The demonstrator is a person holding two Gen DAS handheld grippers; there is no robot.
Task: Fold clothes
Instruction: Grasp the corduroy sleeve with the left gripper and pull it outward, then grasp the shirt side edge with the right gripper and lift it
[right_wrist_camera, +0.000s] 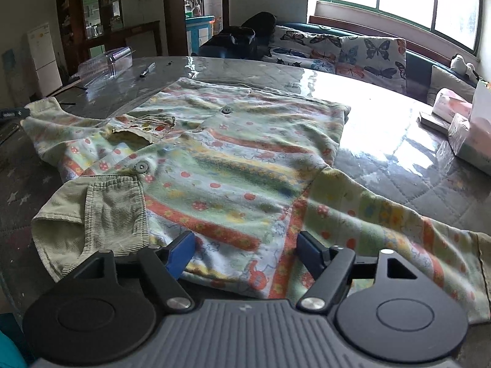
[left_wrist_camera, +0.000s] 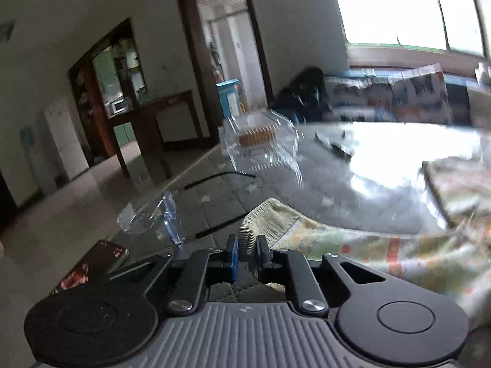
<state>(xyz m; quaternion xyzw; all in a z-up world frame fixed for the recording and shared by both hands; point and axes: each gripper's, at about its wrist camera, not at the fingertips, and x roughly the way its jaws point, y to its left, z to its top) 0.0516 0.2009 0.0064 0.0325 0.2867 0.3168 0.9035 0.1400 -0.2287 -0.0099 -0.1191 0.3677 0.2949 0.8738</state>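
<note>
Left gripper (left_wrist_camera: 248, 247) clamped on ribbed cuff (left_wrist_camera: 247, 239) of shirt (right_wrist_camera: 233, 165); only the left view shows that, plus phone (left_wrist_camera: 92, 265) at table (right_wrist_camera: 383, 122) edge. Right gripper (right_wrist_camera: 245, 256) jaws wide, nothing pinched, over shirt hem. Right view shows whole shirt flat on table: two buttons, two sleeves, one pen (right_wrist_camera: 147, 70).

clear plastic box (left_wrist_camera: 257, 136), pen (right_wrist_camera: 146, 70), butterfly cushions (right_wrist_camera: 346, 52)
</note>
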